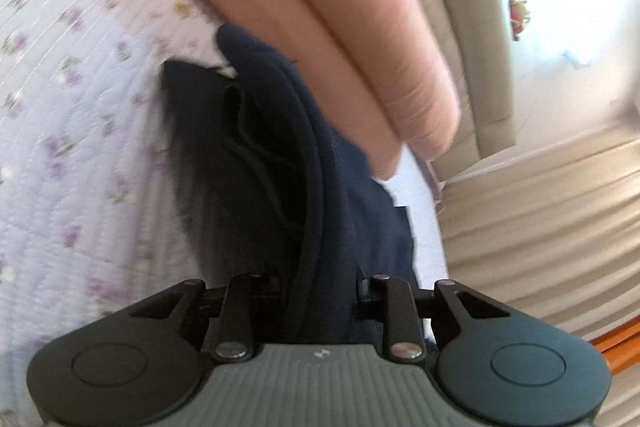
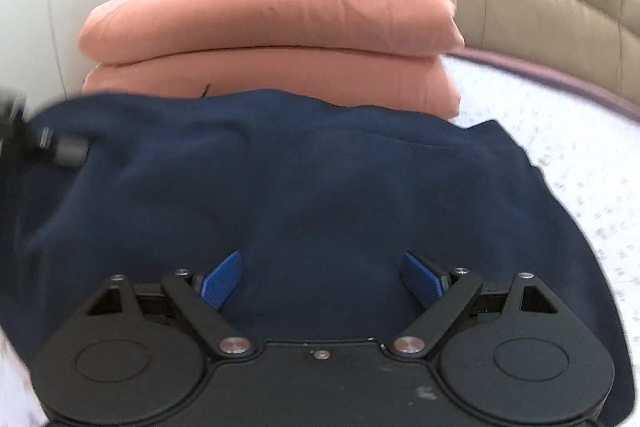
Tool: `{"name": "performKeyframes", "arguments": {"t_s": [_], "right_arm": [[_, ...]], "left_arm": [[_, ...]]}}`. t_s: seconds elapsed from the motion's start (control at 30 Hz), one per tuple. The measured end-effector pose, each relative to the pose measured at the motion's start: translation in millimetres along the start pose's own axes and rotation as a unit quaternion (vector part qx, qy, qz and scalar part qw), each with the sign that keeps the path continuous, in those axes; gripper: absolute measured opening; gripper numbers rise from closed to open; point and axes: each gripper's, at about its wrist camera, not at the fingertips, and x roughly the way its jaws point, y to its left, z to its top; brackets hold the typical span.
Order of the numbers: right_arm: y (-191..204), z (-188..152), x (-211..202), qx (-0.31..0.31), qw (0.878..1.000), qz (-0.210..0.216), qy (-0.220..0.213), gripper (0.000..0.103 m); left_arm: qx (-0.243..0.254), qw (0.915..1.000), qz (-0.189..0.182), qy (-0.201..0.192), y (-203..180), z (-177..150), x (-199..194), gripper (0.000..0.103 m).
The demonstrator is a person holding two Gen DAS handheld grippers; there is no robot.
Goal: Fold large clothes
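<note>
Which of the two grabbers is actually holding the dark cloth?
The left gripper, shut on the navy garment; the right gripper hangs open above it.

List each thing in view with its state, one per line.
Navy garment: spread on the bed, one edge lifted and bunched.
Left claw: shut on the navy garment.
Right claw: open, over the garment.
Pink blanket: folded, stacked behind the garment.
Floral bedspread: lying flat.

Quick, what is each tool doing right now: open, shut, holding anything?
Left tool: shut on a bunched fold of the dark navy fleece garment.
Right tool: open, blue pads spread wide above the garment, holding nothing.
</note>
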Motion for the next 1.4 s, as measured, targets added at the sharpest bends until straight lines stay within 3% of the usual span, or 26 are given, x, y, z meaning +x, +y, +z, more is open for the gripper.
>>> {"name": "performKeyframes", "arguments": {"t_s": [0.1, 0.27, 0.5, 0.6, 0.73, 0.87, 0.97, 1.0, 1.07, 1.1, 1.17, 1.33, 1.4], "right_arm": [[5.3, -19.5, -17.7, -0.017, 1.000, 0.014, -0.004, 0.103], [27.9, -62.7, -46.2, -0.090, 0.995, -0.025, -0.042, 0.103], [20.6, -85.9, -65.1, -0.054, 0.998, -0.014, -0.023, 0.103], [1.6, -83.7, -64.7, 0.001, 1.000, 0.019, -0.001, 0.103], [-37.5, -77.7, -72.7, 0.070, 0.993, 0.097, 0.020, 0.103], [-107.7, -77.3, -94.1, 0.193, 0.978, 0.082, 0.012, 0.103], [-181.0, -80.4, -109.0, 0.308, 0.948, 0.071, -0.021, 0.103], [-207.7, -83.2, -108.8, 0.355, 0.929, 0.095, -0.037, 0.103], [-251.1, -86.4, -95.4, 0.432, 0.884, 0.170, -0.057, 0.103], [-268.6, -85.5, -80.3, 0.459, 0.858, 0.222, -0.056, 0.103], [-288.6, -77.5, -44.3, 0.481, 0.821, 0.306, -0.033, 0.103], [-292.9, -55.4, 17.5, 0.463, 0.795, 0.390, 0.032, 0.103], [-287.8, -47.1, 19.3, 0.443, 0.788, 0.427, 0.024, 0.103]], "left_arm": [[-0.007, 0.9999, -0.013, -0.004, -18.5, 5.7, -1.1, 0.028], [-0.008, 0.9995, -0.029, -0.009, -52.0, 4.4, 3.3, 0.028], [0.037, 0.9986, -0.037, -0.008, -116.6, -9.7, 21.0, 0.028], [0.092, 0.9952, -0.032, 0.004, -160.9, -17.5, 50.0, 0.029], [0.145, 0.9885, -0.033, 0.030, -204.6, -34.7, 106.0, 0.031], [0.166, 0.9832, -0.030, 0.069, -218.7, -48.1, 163.3, 0.033], [0.175, 0.9807, -0.036, 0.080, -224.6, -59.0, 193.7, 0.043], [0.184, 0.9788, -0.037, 0.082, -226.4, -61.2, 203.9, 0.045], [0.214, 0.9724, -0.032, 0.087, -235.9, -72.8, 225.8, 0.062], [0.233, 0.9677, -0.026, 0.093, -241.5, -80.4, 236.0, 0.065], [0.267, 0.9572, -0.014, 0.110, -250.1, -98.0, 256.8, 0.074], [0.288, 0.9484, -0.010, 0.132, -256.0, -113.8, 272.3, 0.076], [0.295, 0.9454, -0.014, 0.138, -262.6, -110.3, 277.9, 0.082]]}}
